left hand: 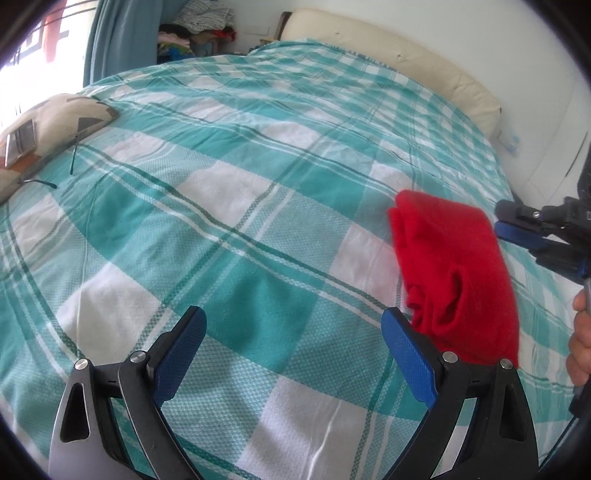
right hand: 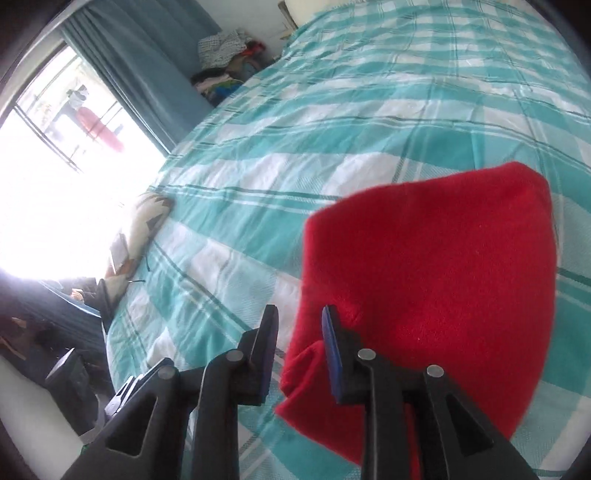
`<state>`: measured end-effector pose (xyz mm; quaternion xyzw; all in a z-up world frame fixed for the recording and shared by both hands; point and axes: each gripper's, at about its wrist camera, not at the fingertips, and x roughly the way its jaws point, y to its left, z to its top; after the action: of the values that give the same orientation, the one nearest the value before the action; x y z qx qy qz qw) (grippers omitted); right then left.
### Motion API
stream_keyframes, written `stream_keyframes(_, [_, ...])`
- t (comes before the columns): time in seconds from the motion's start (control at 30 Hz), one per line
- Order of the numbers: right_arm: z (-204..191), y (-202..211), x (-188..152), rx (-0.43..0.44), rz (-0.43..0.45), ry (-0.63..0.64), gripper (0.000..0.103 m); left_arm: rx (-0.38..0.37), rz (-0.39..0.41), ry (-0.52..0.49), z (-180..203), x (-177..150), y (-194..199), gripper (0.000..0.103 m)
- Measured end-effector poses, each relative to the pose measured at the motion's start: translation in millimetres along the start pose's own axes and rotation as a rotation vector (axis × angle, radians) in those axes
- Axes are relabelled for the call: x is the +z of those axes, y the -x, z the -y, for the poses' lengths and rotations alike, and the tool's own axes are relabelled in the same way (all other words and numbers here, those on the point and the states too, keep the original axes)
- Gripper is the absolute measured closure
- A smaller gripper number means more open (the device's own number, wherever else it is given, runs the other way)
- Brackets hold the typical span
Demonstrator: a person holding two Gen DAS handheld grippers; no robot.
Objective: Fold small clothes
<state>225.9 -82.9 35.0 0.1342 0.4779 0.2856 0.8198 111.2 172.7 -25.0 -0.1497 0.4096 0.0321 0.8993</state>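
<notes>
A small red fleece garment (left hand: 454, 273) lies folded on the teal-and-white checked bedspread (left hand: 236, 206); it also fills the right of the right wrist view (right hand: 428, 280). My left gripper (left hand: 293, 321) is wide open and empty, low over the bedspread, its right finger beside the garment's near left edge. My right gripper (right hand: 299, 317) is open with a narrow gap and holds nothing; it hovers at the garment's left edge. It also shows at the right edge of the left wrist view (left hand: 504, 218), just right of the garment.
A patterned cushion (left hand: 48, 133) with a phone-like object on it lies at the bed's left edge. A cream headboard (left hand: 399, 55) stands at the far side. A pile of clothes (left hand: 199, 33) sits by the blue curtain (right hand: 140, 62) and the window.
</notes>
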Motion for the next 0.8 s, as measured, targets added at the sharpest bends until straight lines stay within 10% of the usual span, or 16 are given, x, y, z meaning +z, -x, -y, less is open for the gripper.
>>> stream_keyframes(0.2, [10,37,-11,-0.251,0.064,0.166,0.055,-0.04,-0.015,0.054,-7,4,-1,0.007])
stream_keyframes(0.53, [-21,-58,-95,-0.206,-0.07,0.344,0.063,-0.011,-0.025,0.017,-2,-3,-5,0.007])
stream_keyframes(0.8, [7,32,-92,-0.157,0.034,0.26,0.064,-0.031,-0.023,0.012,4,0,-5,0.007])
